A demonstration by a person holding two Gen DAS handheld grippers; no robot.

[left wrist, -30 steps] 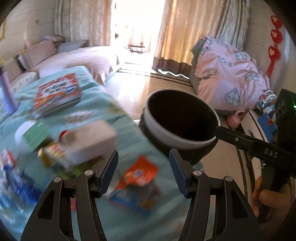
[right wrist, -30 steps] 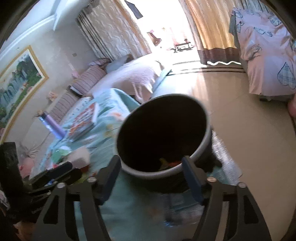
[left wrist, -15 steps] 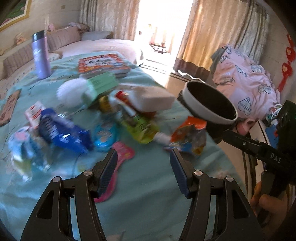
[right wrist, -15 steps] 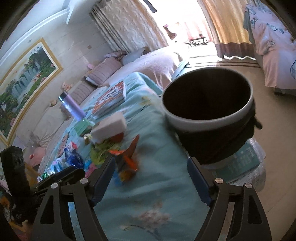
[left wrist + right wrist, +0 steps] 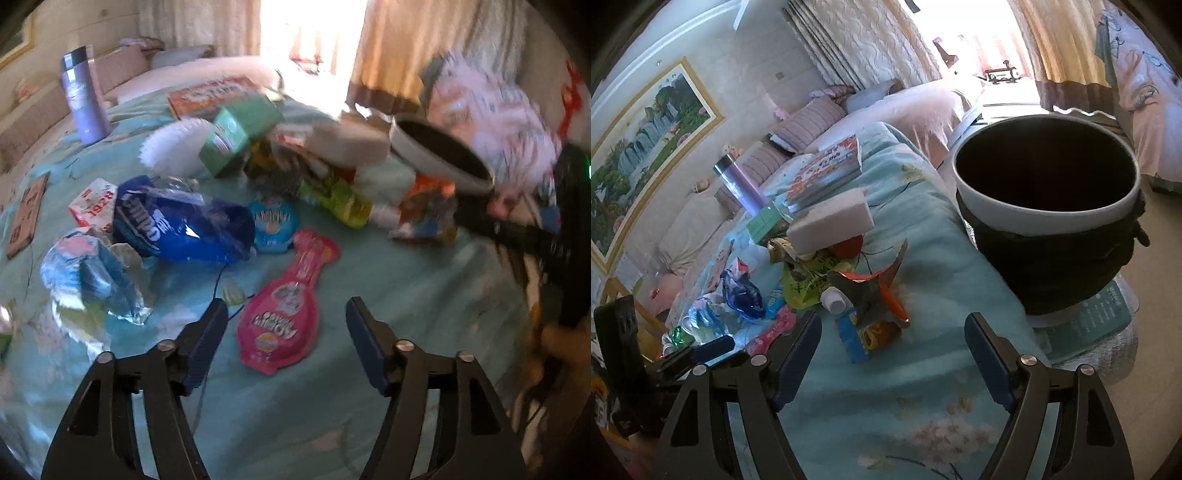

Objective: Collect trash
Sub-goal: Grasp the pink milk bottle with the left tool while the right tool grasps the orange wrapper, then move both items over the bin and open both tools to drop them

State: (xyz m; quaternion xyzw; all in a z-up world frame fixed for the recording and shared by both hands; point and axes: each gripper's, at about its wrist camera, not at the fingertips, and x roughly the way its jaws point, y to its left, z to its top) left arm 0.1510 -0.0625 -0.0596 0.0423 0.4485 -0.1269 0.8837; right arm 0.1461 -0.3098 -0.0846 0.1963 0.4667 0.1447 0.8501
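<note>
Trash lies scattered on a table with a teal cloth (image 5: 406, 280). A pink candy wrapper (image 5: 286, 314) lies just ahead of my open, empty left gripper (image 5: 286, 332). Beyond it are a blue chip bag (image 5: 184, 229), a crumpled light-blue wrapper (image 5: 88, 273), a round blue packet (image 5: 271, 221), a green-yellow wrapper (image 5: 340, 199) and an orange snack bag (image 5: 424, 206). My right gripper (image 5: 892, 343) is open and empty, just short of the orange snack bag (image 5: 875, 295). A white-rimmed bin with a black liner (image 5: 1049, 210) stands beside the table's edge, right of the trash.
A purple flask (image 5: 85, 99), a green box (image 5: 236, 133), a white box (image 5: 831, 221) and a book (image 5: 827, 170) stand farther back on the table. A sofa (image 5: 886, 110) and curtains lie beyond. A stool with a teal booklet (image 5: 1089, 321) carries the bin.
My left gripper has swung left and down from the bin toward the trash pile; the pink wrapper now lies between its fingers. My right gripper has pulled back from the bin toward the orange bag.
</note>
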